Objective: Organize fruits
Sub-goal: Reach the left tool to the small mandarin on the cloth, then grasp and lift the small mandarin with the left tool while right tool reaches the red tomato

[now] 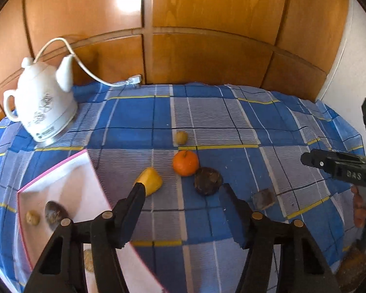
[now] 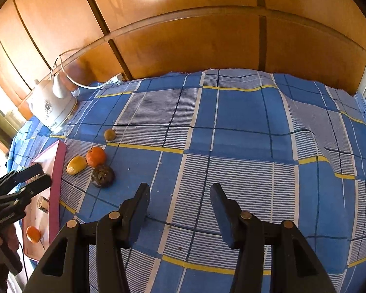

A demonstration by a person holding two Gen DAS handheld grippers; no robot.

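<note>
On the blue plaid cloth lie an orange point(image 1: 185, 163) point(image 2: 96, 156), a yellow fruit point(image 1: 150, 180) point(image 2: 76, 165), a dark round fruit point(image 1: 208, 181) point(image 2: 102, 176) and a small tan fruit point(image 1: 181, 137) point(image 2: 109, 134). A small brown piece point(image 1: 264, 198) lies to their right. A white tray with a pink rim point(image 1: 61, 168) point(image 2: 57, 171) at the left holds a dark fruit point(image 1: 55, 213), small tan fruits point(image 1: 32, 217) and an orange point(image 2: 33, 234). My left gripper point(image 1: 183, 190) is open and empty, just short of the loose fruits. My right gripper point(image 2: 180, 190) is open and empty over bare cloth.
A white electric kettle point(image 1: 42, 102) point(image 2: 52, 105) with its cord stands at the back left. Wooden panelling point(image 1: 207, 36) backs the table. The right gripper's body point(image 1: 339, 166) shows at the right edge of the left wrist view; the left gripper point(image 2: 22, 183) shows over the tray.
</note>
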